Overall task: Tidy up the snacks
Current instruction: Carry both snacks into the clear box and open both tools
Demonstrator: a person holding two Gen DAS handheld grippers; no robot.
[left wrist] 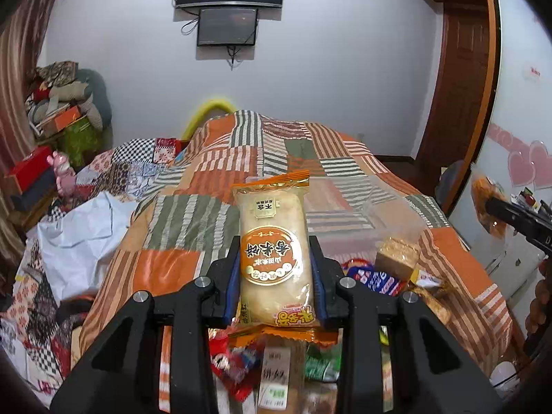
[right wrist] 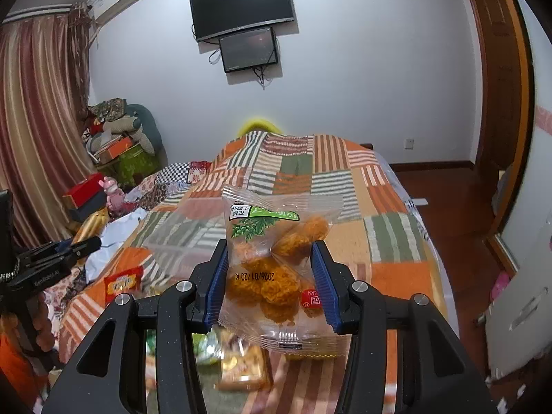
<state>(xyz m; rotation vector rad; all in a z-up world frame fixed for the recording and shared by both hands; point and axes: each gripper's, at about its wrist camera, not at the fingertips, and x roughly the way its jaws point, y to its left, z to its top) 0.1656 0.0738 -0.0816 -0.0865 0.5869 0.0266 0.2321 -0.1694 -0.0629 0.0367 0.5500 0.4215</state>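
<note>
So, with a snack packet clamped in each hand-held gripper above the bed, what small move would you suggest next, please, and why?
Probably carry both clear of the pile before releasing. The left hand-held gripper grips a rice cake packet and the right hand-held gripper a clear bag of orange fried snacks, both lifted over loose snacks on the patchwork quilt. No sorting spot is visible yet.

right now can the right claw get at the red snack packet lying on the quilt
Probably not yet. The right claw is shut on a clear packet of orange snacks, so it has no free grip. The red snack packet lies uncovered on the quilt, and the path to it looks free once that packet is set down.
</note>
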